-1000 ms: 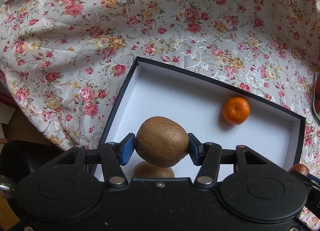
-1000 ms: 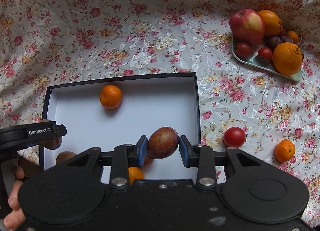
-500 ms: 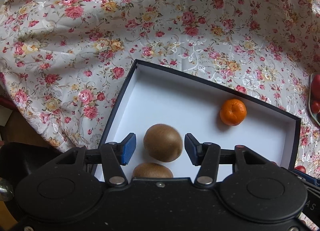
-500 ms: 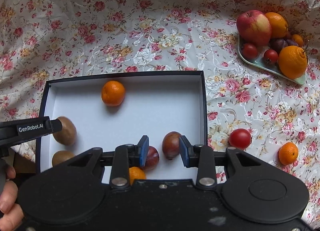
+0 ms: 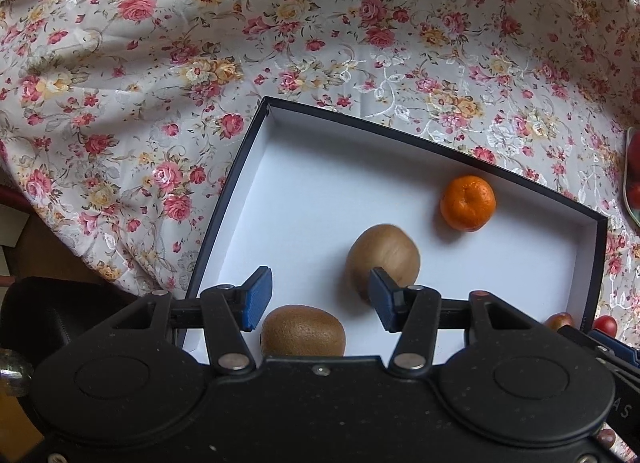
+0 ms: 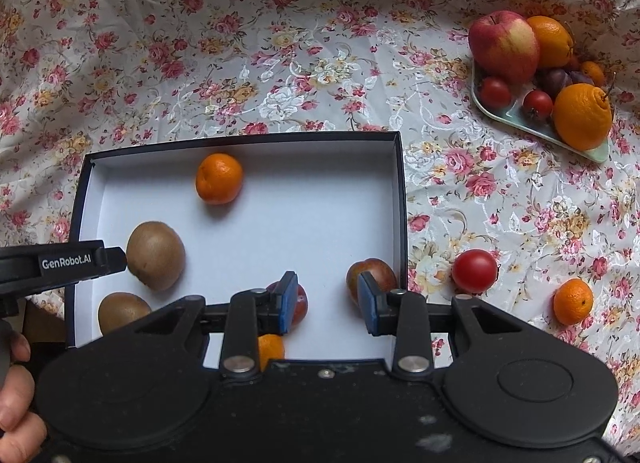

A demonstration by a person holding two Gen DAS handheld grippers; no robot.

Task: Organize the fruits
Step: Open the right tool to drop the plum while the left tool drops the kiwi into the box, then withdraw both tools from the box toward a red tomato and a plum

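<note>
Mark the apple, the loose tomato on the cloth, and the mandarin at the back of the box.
apple (image 6: 503,46), right wrist view, middle of its red skin
loose tomato (image 6: 475,269), right wrist view, centre
mandarin (image 6: 219,178), right wrist view, centre

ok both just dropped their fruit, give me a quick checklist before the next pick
1. Left gripper open and empty: ok.
2. Right gripper open and empty: ok.
3. Released kiwi settled in the box: cannot tell, its outline is blurred.
4. Released plum inside the box: ok, against the right wall.
5. Loose tomato and small orange on the cloth, nothing over them: ok.
6. Left gripper out of the right one's path: not ok, it reaches over the box's left edge.
</note>
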